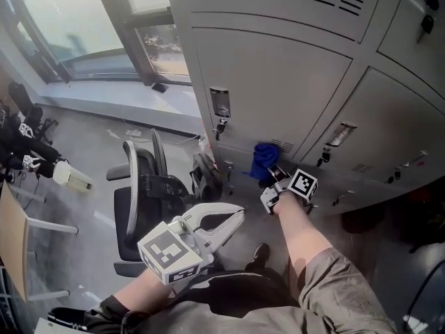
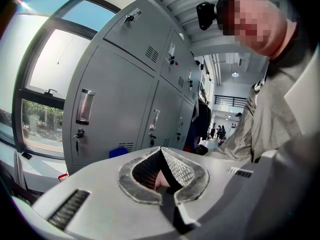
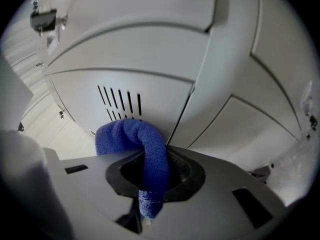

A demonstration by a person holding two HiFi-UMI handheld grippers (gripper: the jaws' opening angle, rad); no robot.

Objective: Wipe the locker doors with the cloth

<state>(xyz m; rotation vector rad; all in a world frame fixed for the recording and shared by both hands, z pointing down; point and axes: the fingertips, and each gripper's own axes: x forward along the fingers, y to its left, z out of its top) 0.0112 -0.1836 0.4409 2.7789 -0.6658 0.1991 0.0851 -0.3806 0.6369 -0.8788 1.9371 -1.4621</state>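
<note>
head view, looking steeply down a bank of grey lockers [image 1: 278, 82] with smooth painted sheet-metal doors, flat and rectangular with thin dark seams between them. just right of centre, toward 3 o'clock, the right gripper [image 1: 273, 175] pinches a blue cloth [image 1: 264, 160]. the cloth is thick, nubbly and towel-like, bunched into a soft roll that arches out over the jaw tips. it sits at the foot of a door, right beside a row of narrow vertical vent slots [image 3: 120, 102]. whether it touches the metal cannot be told. in the right gripper view, dark ridged pads clamp the cloth from both sides and a frayed end hangs down below them.

at 6 o'clock the left gripper [image 1: 240, 213], pale moulded plastic with a square-marker cube, has its mesh-textured pads pressed together at the tips and holds nothing.

at 8 o'clock stands a black office chair [image 1: 139, 207] on a dull grey, concrete-looking floor [image 1: 90, 145]. at 11 o'clock a large window [image 1: 76, 26] in a dark frame lets in daylight.
</note>
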